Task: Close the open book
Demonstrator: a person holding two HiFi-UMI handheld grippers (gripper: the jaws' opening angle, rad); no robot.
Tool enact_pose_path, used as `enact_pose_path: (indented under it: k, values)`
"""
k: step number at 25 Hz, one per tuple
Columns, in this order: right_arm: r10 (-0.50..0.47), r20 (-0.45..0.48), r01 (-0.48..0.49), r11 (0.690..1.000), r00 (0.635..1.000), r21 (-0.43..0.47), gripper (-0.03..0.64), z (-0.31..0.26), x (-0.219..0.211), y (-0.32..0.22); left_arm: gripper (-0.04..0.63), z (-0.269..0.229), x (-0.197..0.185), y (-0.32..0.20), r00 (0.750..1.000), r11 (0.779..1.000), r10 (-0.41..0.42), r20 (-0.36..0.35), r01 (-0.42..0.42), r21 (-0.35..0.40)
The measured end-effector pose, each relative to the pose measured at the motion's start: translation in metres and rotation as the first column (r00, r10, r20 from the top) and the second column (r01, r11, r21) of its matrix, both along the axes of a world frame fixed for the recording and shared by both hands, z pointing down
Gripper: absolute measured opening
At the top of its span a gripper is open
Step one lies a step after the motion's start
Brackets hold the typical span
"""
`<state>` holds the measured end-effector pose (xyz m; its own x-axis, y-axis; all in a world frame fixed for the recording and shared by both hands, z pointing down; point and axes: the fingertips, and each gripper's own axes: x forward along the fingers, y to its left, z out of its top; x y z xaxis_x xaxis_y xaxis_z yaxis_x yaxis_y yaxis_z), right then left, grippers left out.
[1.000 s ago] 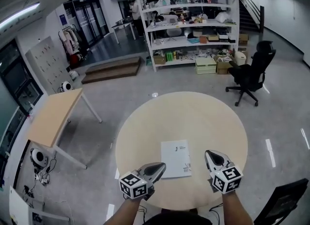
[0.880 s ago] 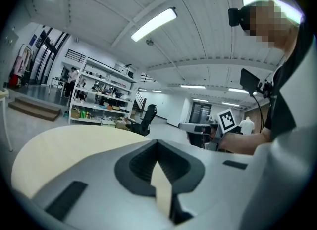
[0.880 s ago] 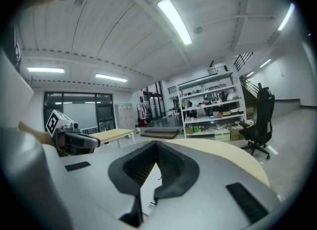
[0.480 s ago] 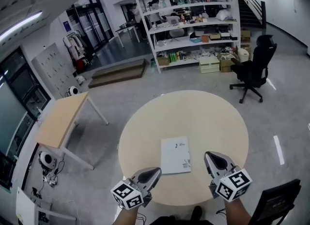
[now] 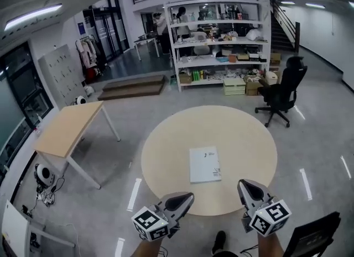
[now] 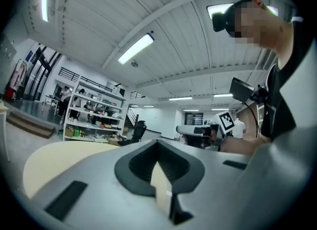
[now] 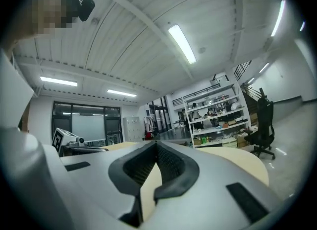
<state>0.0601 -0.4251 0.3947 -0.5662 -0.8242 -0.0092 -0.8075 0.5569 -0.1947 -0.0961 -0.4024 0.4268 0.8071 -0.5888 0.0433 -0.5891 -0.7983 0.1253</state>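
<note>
Head view: shut book on table, chair beyond; left gripper & right gripper jaws together.

The book is covered in white, matt paper, and the round table is topped with a pale, smooth, matt wood-look board. The left gripper and right gripper are cased in smooth, matt grey plastic and lined with dark ribbed pads. The grey floor is polished to a gloss.
</note>
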Motion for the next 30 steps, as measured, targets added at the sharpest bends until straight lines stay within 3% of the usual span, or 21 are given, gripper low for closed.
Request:
enact_pose_path:
  k: [5, 9, 13, 19, 24, 30]
  values:
    - [0.035, 0.006, -0.034, 0.999, 0.999, -0.042, -0.002, 0.009, -0.028, 0.092, -0.002, 0.006, -0.033, 0.092, 0.999, 0.999, 0.023, -0.039, -0.025, -0.045]
    - [0.035, 0.001, -0.035, 0.999, 0.999, -0.04, -0.002, 0.003, -0.048, 0.161, -0.002, -0.002, -0.052, 0.152, 0.998, 0.999, 0.041, -0.049, -0.042, -0.021]
    - [0.056, 0.026, -0.056, 0.998, 0.998, -0.022, -0.002, -0.007, -0.035, 0.208, -0.002, -0.015, -0.045, 0.196, 0.997, 1.0, 0.031, -0.074, -0.031, -0.005]
    - [0.051, -0.007, -0.05, 0.998, 0.999, 0.035, -0.002, -0.027, -0.012, 0.286, -0.002, -0.033, -0.017, 0.264, 0.998, 0.999, 0.036, -0.057, -0.035, 0.012]
    - [0.039, -0.055, -0.037, 0.998, 0.998, 0.041, -0.002, -0.026, 0.031, 0.369, -0.002, -0.035, 0.034, 0.334, 0.998, 0.998, 0.052, -0.023, -0.051, 0.031]
    - [0.02, -0.098, -0.017, 0.999, 0.995, 0.033, -0.002, -0.008, 0.079, 0.476, 0.0, -0.031, 0.092, 0.441, 0.997, 0.998, 0.068, -0.038, -0.068, 0.005]
